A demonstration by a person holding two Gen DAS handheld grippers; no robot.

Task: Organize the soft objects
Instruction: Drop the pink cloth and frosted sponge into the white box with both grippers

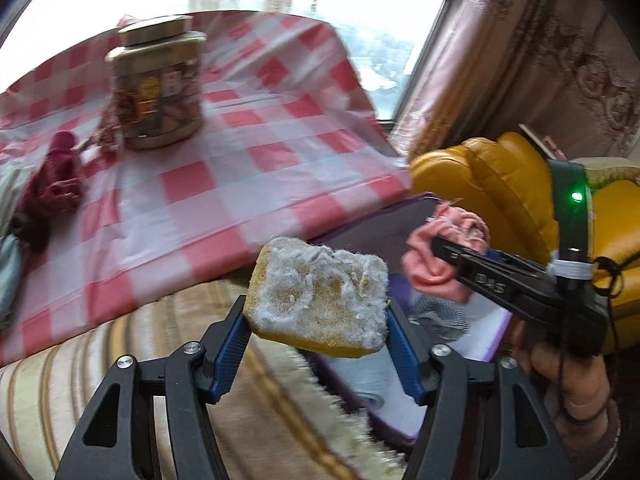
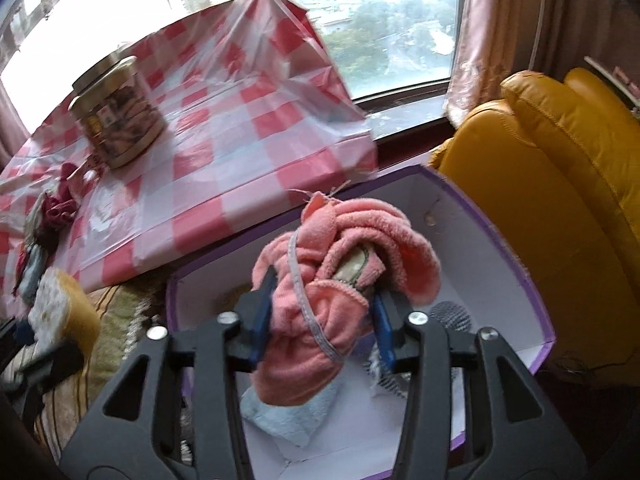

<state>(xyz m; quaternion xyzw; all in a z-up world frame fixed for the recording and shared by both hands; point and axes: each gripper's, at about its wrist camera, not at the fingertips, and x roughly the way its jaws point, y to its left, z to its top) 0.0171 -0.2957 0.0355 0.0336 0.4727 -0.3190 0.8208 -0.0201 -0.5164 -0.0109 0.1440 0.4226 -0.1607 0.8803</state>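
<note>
A left hand-held gripper (image 1: pixel 316 322) is clamping a porous yellow sponge (image 1: pixel 318 294), its scouring face frayed white, between blue ribbed pads, above a striped fabric surface beside the checked plastic cloth of the desk (image 1: pixel 224 184). The right hand-held gripper (image 2: pixel 320 320) is carrying a crumpled pink terry towel (image 2: pixel 320 280) between partly spread jaws, over a purple-edged white cardboard box (image 2: pixel 500 248) where a pale blue cloth (image 2: pixel 288 412) is lying.

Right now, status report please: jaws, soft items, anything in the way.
Left gripper holds sponge. Right gripper holds pink towel over purple-edged box. Nothing blocking the box.
</note>
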